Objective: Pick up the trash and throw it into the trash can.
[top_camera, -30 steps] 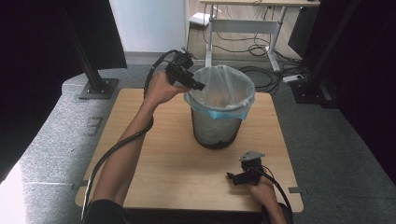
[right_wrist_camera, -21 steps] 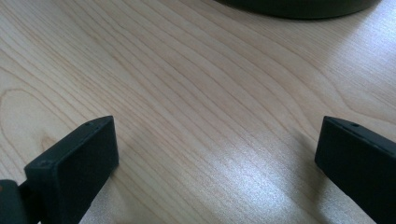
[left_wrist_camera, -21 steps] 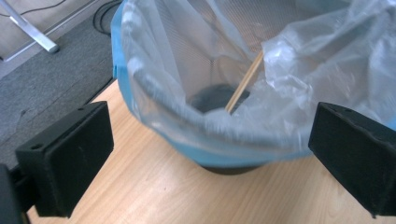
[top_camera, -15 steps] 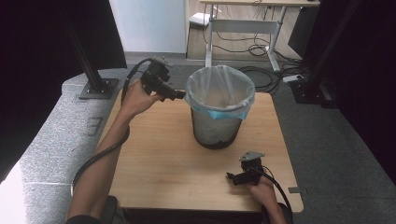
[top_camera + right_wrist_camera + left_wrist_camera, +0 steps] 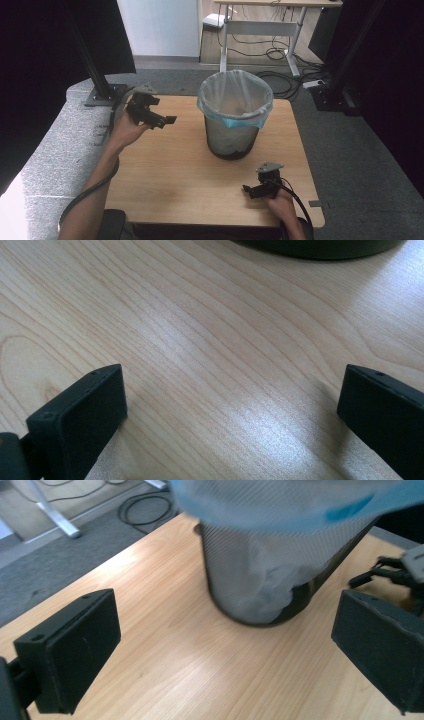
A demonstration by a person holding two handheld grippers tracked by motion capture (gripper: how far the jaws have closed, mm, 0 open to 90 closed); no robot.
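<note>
Left gripper [image 5: 159,116] had pulled back left off the black mesh bin's [image 5: 233,131] clear bag liner [image 5: 235,95], fingers wide, empty. Right gripper [image 5: 256,189] stayed low over near-right bench [image 5: 165,175], fingers wide. Bagging probably done.

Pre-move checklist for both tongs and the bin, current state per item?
1. Left tongs open, nothing between jaws: ok.
2. Right tongs open, nothing held: ok.
3. Waste bin upright on the table: ok.
4. Liner bag folded over the bin's rim: ok on the sides in view, far side cannot tell.
5. Left tongs apart from the bin: ok.
6. What lies inside the bin: cannot tell.
</note>
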